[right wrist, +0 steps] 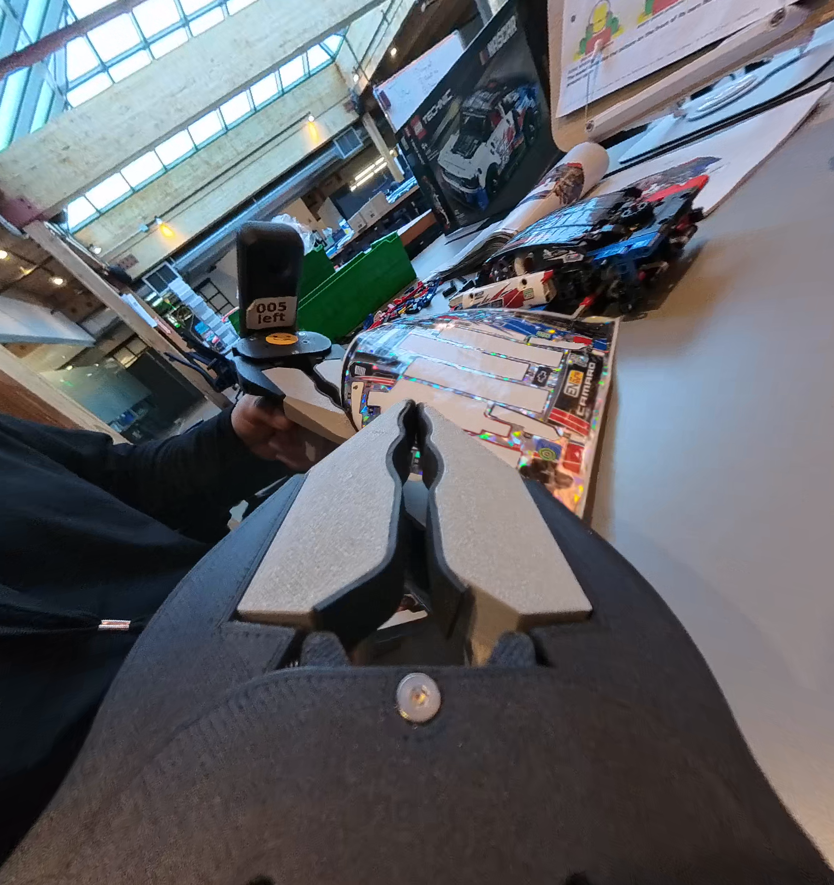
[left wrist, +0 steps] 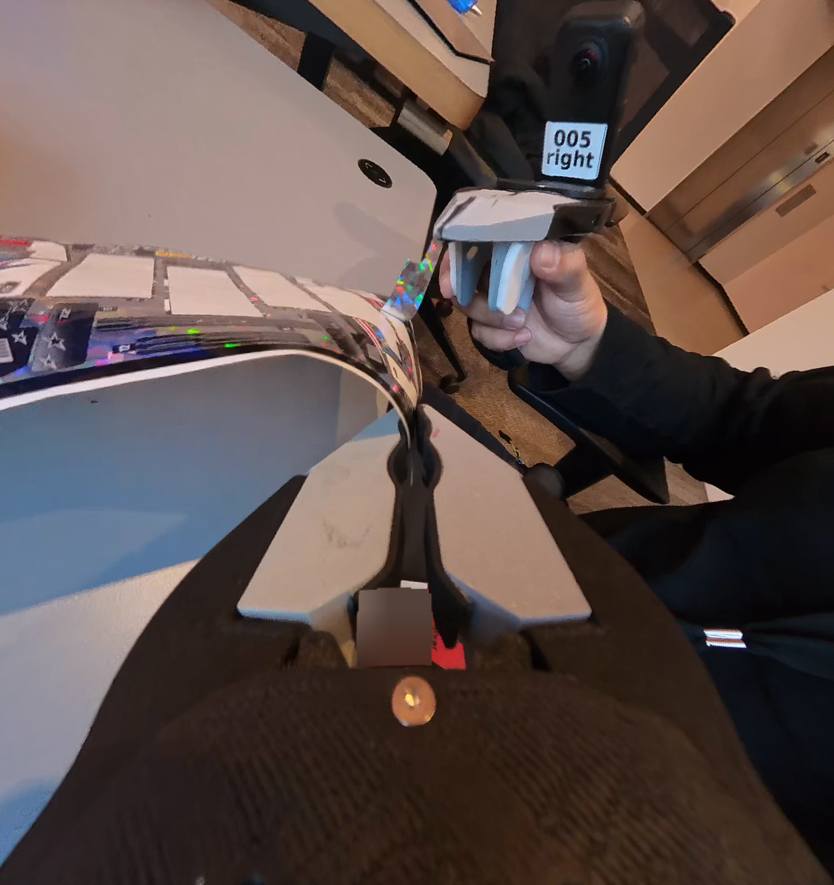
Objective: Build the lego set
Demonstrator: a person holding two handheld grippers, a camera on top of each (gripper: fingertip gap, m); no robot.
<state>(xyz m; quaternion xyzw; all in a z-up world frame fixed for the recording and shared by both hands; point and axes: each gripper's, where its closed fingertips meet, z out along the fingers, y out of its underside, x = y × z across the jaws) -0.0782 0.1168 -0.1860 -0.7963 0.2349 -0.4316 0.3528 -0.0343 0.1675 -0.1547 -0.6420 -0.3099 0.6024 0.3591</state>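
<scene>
At the table's near edge, the sticker sheet (left wrist: 281, 330) is pinched at its curled corner between the closed tips of the left gripper (left wrist: 412, 431). A small holographic sticker (left wrist: 410, 287), part-peeled from that sheet, appears to be nipped by the closed right gripper (right wrist: 415, 412), though the contact itself is poorly shown. The sheet is judged light, thin and floppy, with glossy foil that creases easily; it is best held by its margin, and the sticker by its very edge, since the adhesive would cling to the pads. Beyond the sheet, the part-built lego car (right wrist: 597, 254) rests on the pale table (right wrist: 740, 431), with loose pieces (right wrist: 405, 299) beside it. Behind the car stand the set's box (right wrist: 477, 129) and an open booklet (right wrist: 558, 187). Farther off, green bins (right wrist: 357, 282) and skylights (right wrist: 156, 110) are seen in a large hall.
</scene>
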